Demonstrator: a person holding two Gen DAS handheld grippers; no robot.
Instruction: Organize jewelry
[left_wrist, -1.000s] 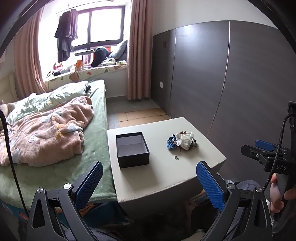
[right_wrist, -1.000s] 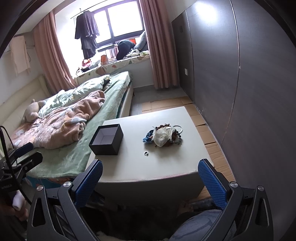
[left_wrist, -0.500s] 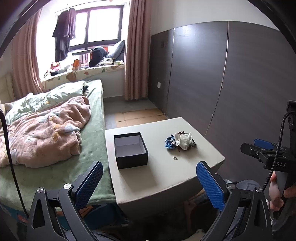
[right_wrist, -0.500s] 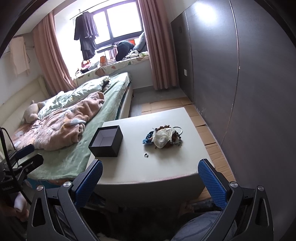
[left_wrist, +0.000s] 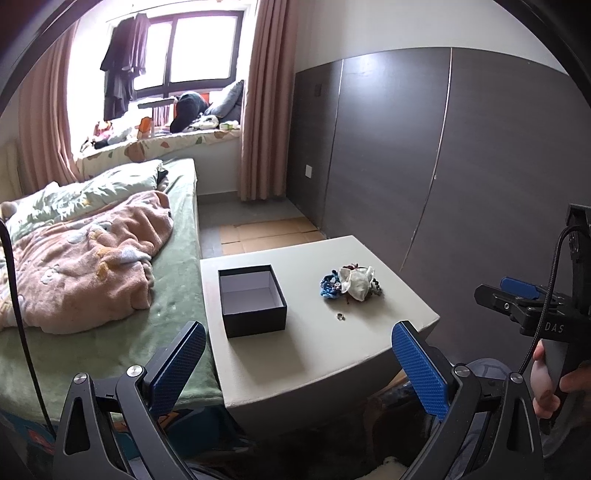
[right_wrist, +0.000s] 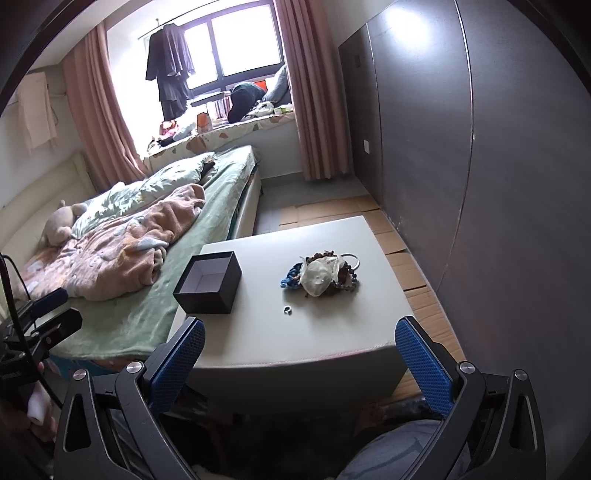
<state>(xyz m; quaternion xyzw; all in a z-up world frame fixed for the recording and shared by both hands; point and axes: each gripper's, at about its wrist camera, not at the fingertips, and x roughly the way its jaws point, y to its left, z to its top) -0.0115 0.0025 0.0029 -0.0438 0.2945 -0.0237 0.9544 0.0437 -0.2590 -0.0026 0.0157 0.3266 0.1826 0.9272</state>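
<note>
- While both tools hang back from the near edge of the table (left_wrist: 303, 354), the left gripper (left_wrist: 299, 354) has its blue pads (left_wrist: 179, 363) spread wide apart with nothing between them
- Likewise the right gripper (right_wrist: 299, 356) holds its blue pads (right_wrist: 423, 367) far apart and bare, well short of anything on the tabletop
- On the left half of that pale table sits an open black box (left_wrist: 252, 300), lidless, its pale inside showing no contents; in the right wrist view the same box (right_wrist: 208, 282) stands close to the edge beside the bed (right_wrist: 147, 306)
- To the right of the box, apart from it, lies the jewelry heap (left_wrist: 349, 283): a blue braided piece on its left side, a crumpled white cloth or pouch on top, dark beads poking out behind
- From the right wrist view the heap (right_wrist: 325, 275) also shows a thin metal hoop at its far right edge and a string of beads along the near side
- A small ring (left_wrist: 340, 316) lies alone on the bare surface, just in front of the heap and nearer the grippers; it shows in the other view too (right_wrist: 287, 310)
- At the right edge of the left wrist view, the person's right hand (left_wrist: 550, 380) grips the handle of the other tool
- A pink blanket (left_wrist: 88, 266) is bunched on the green sheet of the bed, and dark wall panels (left_wrist: 461, 166) run behind the table
</note>
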